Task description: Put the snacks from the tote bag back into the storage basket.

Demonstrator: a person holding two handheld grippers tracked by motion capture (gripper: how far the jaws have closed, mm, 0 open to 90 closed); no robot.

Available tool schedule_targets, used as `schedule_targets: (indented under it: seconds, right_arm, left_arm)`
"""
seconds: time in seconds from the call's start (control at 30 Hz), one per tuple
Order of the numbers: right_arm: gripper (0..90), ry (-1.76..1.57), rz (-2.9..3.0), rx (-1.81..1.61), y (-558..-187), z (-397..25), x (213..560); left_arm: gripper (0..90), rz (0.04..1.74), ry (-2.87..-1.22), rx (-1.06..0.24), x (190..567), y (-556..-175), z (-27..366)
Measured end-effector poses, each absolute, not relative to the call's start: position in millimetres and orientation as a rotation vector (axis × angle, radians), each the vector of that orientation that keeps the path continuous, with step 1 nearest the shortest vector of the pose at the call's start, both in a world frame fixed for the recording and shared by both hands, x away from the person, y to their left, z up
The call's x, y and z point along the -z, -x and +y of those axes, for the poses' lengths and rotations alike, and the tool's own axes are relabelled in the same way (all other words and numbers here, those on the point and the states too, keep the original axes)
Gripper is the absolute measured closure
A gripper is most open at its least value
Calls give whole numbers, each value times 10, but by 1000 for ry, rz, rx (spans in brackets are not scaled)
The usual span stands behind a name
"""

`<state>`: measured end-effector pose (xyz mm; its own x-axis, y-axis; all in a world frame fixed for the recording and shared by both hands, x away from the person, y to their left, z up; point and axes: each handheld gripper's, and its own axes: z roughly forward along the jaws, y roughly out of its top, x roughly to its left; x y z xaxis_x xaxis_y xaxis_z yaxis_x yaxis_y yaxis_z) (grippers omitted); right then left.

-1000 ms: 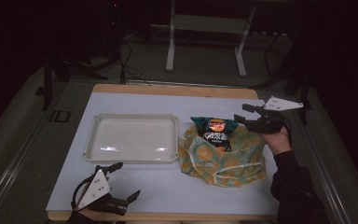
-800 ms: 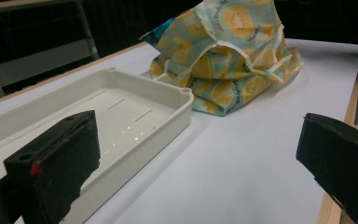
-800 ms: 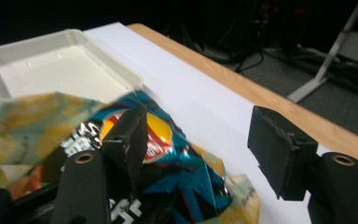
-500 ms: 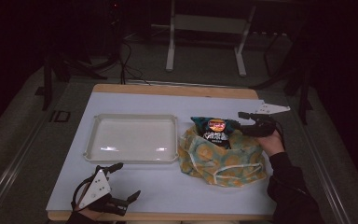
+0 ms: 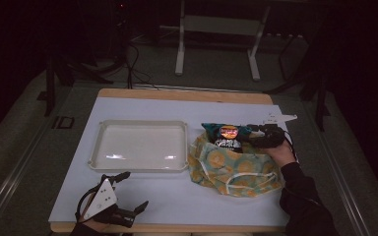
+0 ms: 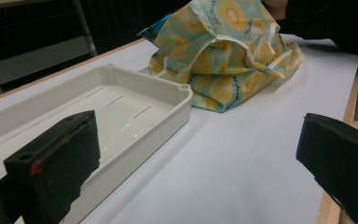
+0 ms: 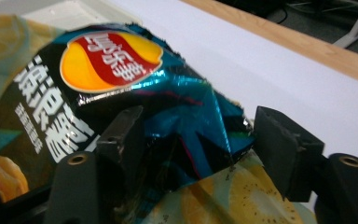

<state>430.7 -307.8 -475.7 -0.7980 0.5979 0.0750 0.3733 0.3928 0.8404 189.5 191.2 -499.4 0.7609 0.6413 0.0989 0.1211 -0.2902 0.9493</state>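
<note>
Chip bag (image 7: 135, 88) sat in the mouth of the lemon-print cloth bag (image 5: 234, 169) at centre right of the high view, its crinkled corner between the right gripper's (image 7: 193, 144) spread jaws, not yet pinched. Closing squarely on that corner before lifting looked wisest, lest the foil slip. At lower left, the left gripper (image 5: 128, 194) idled with jaws wide apart; beyond it lay the empty white tray (image 5: 96, 160).

A shiny teal and black chip bag (image 5: 228, 135) pokes out of the open mouth of a soft fabric bag (image 5: 234, 166). The chip bag carries a red and yellow oval logo and white lettering, and its foil is creased near the top corner. The fabric bag is pale blue-green with a yellow lemon-slice print and white trim; it lies slumped and rumpled on the white bench (image 5: 177, 196), toward its right side.
</note>
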Motion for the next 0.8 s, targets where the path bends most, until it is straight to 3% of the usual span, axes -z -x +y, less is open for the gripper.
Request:
schedule_targets:
  seconds: [0.37,0.47,0.5,0.67,0.73,0.77,0.8]
  right_arm:
    - [593,-846,2499,-1342,-4370,-3041,4847]
    - [607,-852,2519,-1319,-4383,-3020,4864]
    - [657,-849,2534,-1300,-4396,-2994,4885]
    - [654,-854,2573,-1266,-4427,-2911,4932]
    - [800,-854,2587,-1269,-4436,-2861,4943]
    - [800,-854,2587,-1269,-4436,-2861,4943]
    - [898,-844,2590,-1268,-4433,-2841,4941]
  left_arm:
    - [1,590,-1825,-569,4999,-1898,1909]
    - [1,590,-1826,-568,5001,-1900,1908]
    - [1,590,-1826,-567,5002,-1901,1907]
    - [1,589,-1830,-566,5002,-1903,1905]
    - [1,589,-1829,-567,5002,-1902,1906]
    - [1,590,-1829,-567,5002,-1902,1907]
    - [1,590,-1829,-567,5002,-1903,1907]
